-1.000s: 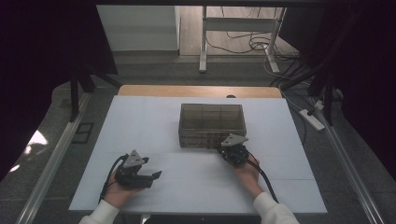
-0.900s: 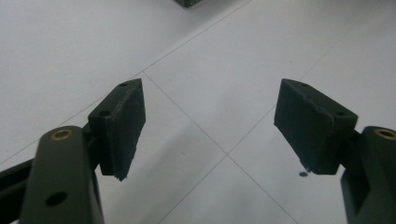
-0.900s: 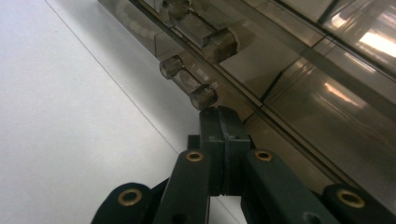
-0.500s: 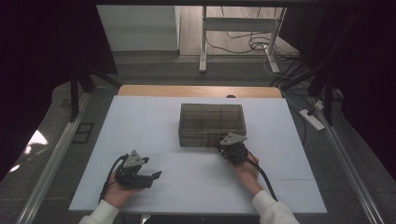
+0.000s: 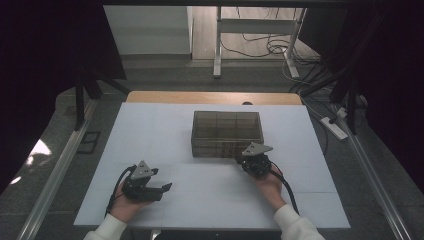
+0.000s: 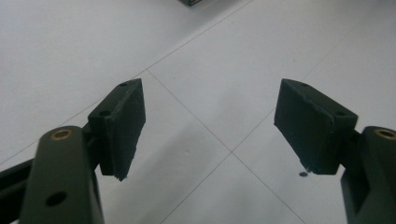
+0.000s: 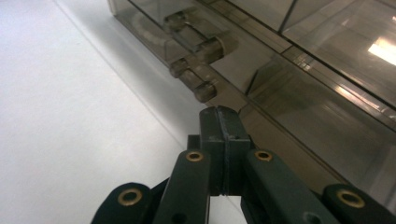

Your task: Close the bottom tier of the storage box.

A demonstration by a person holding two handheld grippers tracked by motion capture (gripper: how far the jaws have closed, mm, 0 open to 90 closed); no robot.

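From above, the left gripper (image 5: pixel 165 188) rests on the worktop (image 5: pixel 150 130), well apart from the box (image 5: pixel 227 132); its own view shows its jaws spread wide over bare surface. The right gripper (image 5: pixel 252 159) sits at the box's near edge; close up, its jaws are clenched empty just short of a latch (image 7: pixel 194 39).

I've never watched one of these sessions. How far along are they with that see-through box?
It looks like an early stage. The clear compartment box sits shut on the white table, its latch seemingly still fastened. In hand: the right gripper, jaws pressed together, is at the box's front edge beside that latch. The left gripper waits open over bare table. Unlatching and lifting the lid seem left.
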